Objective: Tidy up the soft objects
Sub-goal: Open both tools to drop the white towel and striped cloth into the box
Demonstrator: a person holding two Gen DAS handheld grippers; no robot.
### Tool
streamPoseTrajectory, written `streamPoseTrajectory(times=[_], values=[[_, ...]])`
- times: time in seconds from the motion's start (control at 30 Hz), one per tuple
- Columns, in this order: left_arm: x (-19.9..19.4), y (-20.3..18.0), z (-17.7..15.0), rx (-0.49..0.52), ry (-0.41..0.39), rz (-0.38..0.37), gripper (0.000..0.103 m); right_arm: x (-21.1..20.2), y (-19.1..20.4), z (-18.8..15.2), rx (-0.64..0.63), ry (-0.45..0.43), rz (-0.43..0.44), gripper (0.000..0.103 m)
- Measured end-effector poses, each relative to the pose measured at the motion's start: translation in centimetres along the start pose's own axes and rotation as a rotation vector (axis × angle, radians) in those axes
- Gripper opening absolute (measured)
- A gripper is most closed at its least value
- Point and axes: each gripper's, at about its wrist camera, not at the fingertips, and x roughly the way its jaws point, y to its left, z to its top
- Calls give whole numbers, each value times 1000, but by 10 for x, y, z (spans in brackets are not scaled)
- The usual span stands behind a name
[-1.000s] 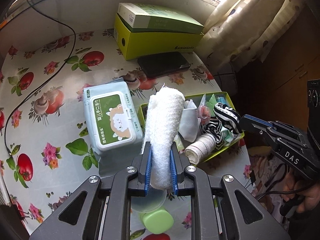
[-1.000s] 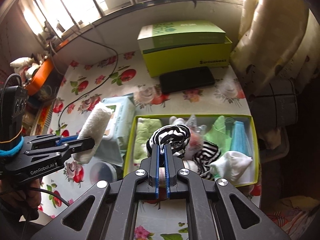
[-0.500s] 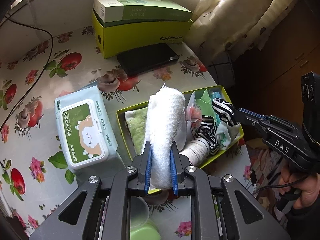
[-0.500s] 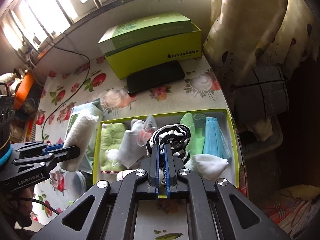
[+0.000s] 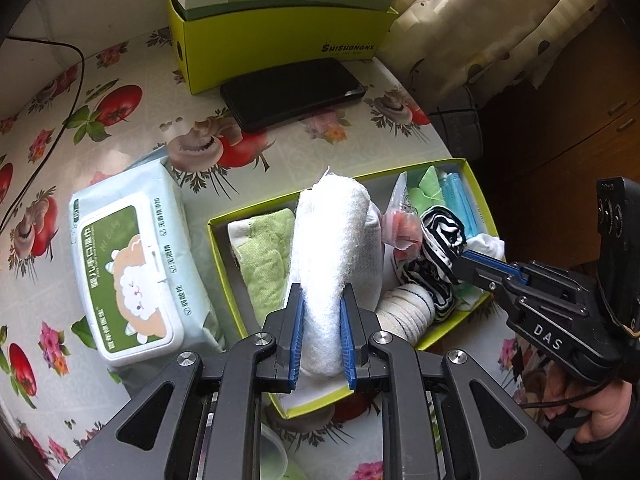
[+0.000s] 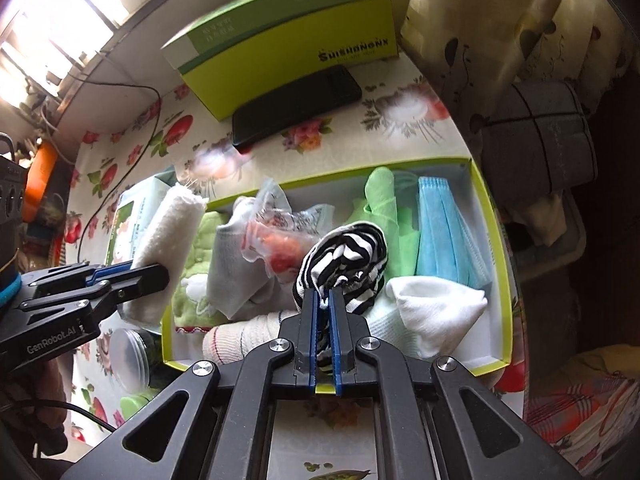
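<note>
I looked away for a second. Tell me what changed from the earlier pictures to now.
Both hand-held grippers moved in over the tray: the left hand-held gripper carried the white towel from above the wipes to the tray's left end. Nothing was let go; the right hand-held gripper still clamps the striped sock.

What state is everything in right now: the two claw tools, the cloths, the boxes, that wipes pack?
Left gripper: shut on the white towel roll.
Right gripper: shut on the striped sock.
Green tray: open, full of cloths.
Wipes pack: lid closed.
Yellow box: open, green carton inside.
Phone: screen dark.
</note>
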Motion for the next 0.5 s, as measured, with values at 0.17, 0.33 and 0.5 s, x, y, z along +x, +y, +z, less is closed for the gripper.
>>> streamPoseTrajectory(times=[0.17, 0.33, 0.5], values=[[14, -1, 3, 4, 25, -11, 18, -5, 1, -2, 6, -5, 9, 25], [11, -2, 2, 7, 15, -27, 30, -15, 7, -2, -2, -20, -3, 38], [0, -4, -1, 20, -13, -33, 38, -25, 14, -6, -20, -33, -19, 43]])
